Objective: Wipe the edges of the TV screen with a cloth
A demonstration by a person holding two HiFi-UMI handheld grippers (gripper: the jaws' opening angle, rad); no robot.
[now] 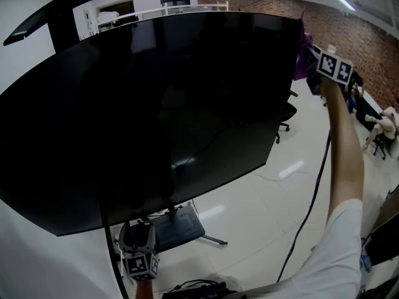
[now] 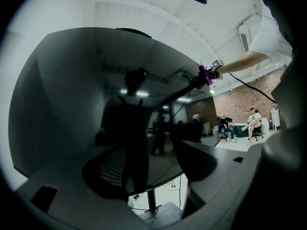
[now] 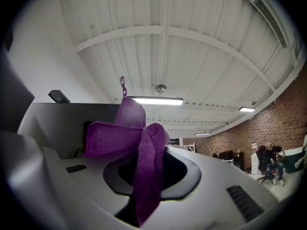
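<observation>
Grey jaws of the left gripper [image 1: 138, 232] are held spread and empty below the TV screen [image 1: 156, 117], while at its top right corner the purple cloth [image 1: 303, 52], pinched in the right gripper [image 1: 317, 60], should be drawn steadily along the edge.

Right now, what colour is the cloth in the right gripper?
Purple cloth, clearest in the right gripper view.
</observation>
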